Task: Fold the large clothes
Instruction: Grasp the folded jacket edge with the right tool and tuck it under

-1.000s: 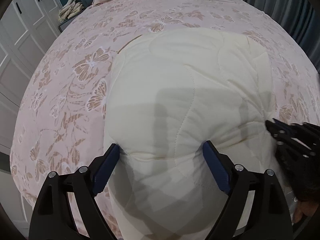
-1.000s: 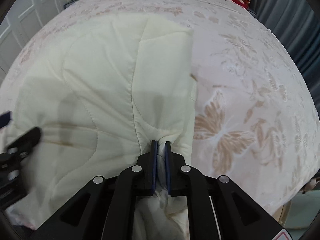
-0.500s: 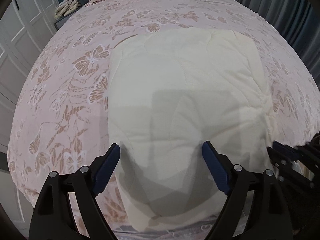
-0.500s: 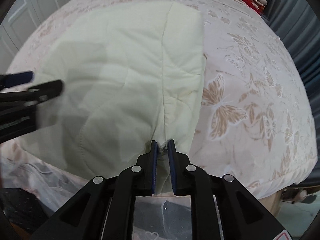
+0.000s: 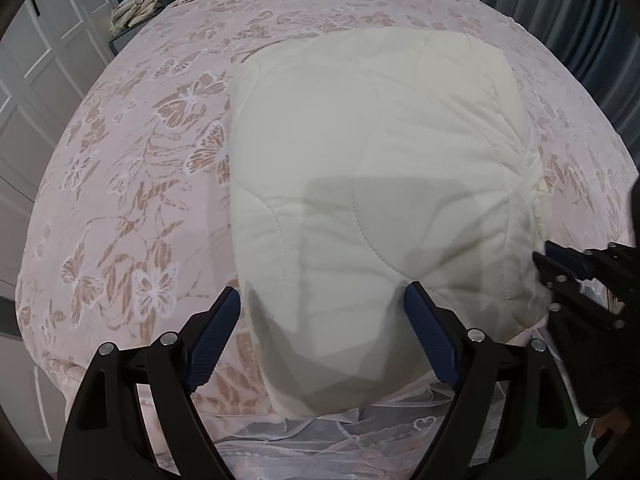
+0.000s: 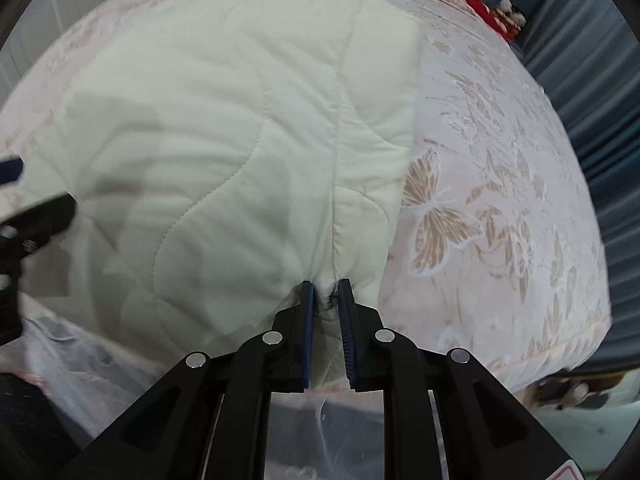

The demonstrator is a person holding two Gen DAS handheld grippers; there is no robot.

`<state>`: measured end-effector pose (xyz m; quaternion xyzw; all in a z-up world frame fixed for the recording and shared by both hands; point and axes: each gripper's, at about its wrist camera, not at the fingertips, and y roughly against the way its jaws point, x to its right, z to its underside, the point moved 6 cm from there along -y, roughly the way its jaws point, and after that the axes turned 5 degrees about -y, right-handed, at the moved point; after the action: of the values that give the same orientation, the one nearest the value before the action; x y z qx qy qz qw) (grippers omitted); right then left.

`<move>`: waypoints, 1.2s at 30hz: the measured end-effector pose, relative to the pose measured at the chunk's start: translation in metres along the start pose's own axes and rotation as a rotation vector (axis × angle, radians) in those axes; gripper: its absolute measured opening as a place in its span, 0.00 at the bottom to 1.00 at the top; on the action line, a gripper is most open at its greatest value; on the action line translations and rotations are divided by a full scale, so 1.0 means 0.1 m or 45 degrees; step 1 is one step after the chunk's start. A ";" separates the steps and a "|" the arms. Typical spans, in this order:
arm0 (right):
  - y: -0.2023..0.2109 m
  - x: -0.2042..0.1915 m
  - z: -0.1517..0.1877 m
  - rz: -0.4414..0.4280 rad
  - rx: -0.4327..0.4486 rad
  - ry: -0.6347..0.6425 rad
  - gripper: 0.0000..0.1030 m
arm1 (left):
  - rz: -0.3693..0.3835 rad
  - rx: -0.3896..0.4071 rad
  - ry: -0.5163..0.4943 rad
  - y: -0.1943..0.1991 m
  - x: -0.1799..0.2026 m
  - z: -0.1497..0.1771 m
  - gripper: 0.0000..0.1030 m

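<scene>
Bedspread (image 6: 500,208): only right view shows hand-held gripper (image 6: 326,292) pinching quilt (image 6: 240,140).

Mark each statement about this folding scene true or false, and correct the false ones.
1. The cream quilted cover lies on a butterfly-patterned bedspread. True.
2. The left gripper is clamped shut on fabric. False: its jaws stand wide open, pads clear of the cover.
3. The right gripper has the cover's edge between its jaws. True; they have just been opening slightly.
4. The bedspread is plain blue. False: it is pink with tan butterflies.
</scene>
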<state>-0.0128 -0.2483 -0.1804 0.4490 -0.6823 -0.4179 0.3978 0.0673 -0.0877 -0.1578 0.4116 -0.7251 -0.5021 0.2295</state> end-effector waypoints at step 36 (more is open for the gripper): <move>-0.32 -0.03 0.17 -0.136 -0.152 -0.144 0.13 | -0.021 -0.093 0.075 -0.26 -0.37 0.51 0.92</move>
<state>-0.0189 -0.2499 -0.2162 0.4359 -0.6526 -0.5030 0.3620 0.0590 -0.0337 -0.1987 0.4237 -0.6958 -0.5176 0.2615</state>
